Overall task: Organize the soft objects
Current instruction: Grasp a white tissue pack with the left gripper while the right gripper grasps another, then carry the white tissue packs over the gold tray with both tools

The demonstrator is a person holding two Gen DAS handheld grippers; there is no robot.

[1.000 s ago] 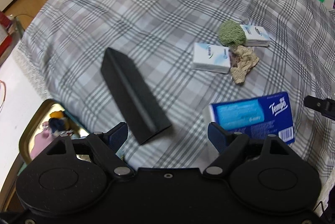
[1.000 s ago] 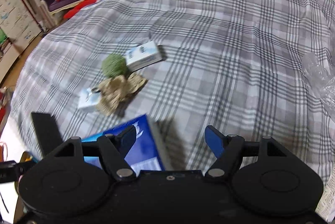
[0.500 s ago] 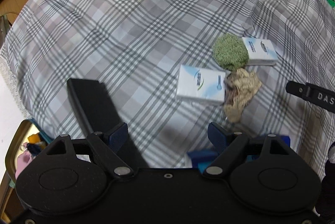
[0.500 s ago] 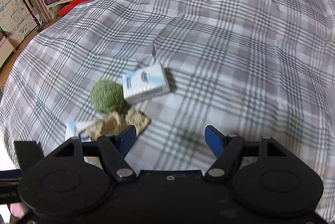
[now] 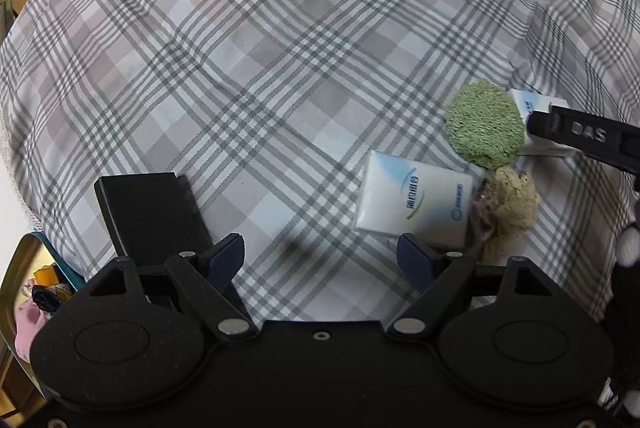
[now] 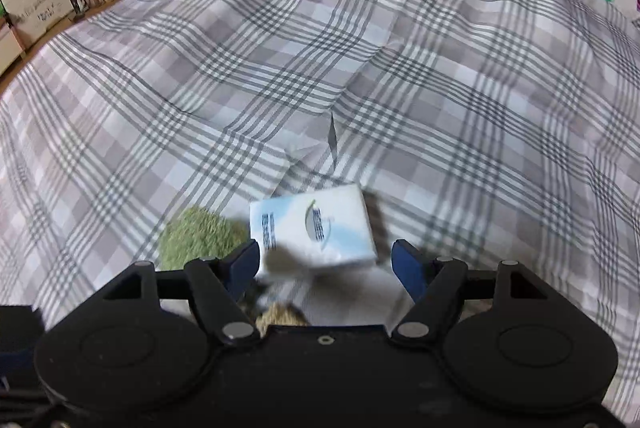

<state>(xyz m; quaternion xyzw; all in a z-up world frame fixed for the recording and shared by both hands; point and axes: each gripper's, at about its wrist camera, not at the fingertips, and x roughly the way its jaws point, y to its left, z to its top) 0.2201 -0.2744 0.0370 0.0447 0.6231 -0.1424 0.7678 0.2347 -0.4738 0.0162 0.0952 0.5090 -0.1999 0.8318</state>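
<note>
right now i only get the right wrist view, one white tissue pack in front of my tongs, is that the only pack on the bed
Observer: No. The left wrist view shows a second white soft tissue pack lying flat, close to the left tongs.
Operator: anything further left that i cant see
Observer: A flat black rectangular object lies on the grey plaid bedspread, partly hidden behind the left tongs.
Operator: whats the tan stuff under my tool
Observer: A crumpled beige cloth, right beside that second pack and just below the round green fuzzy pad.
</note>
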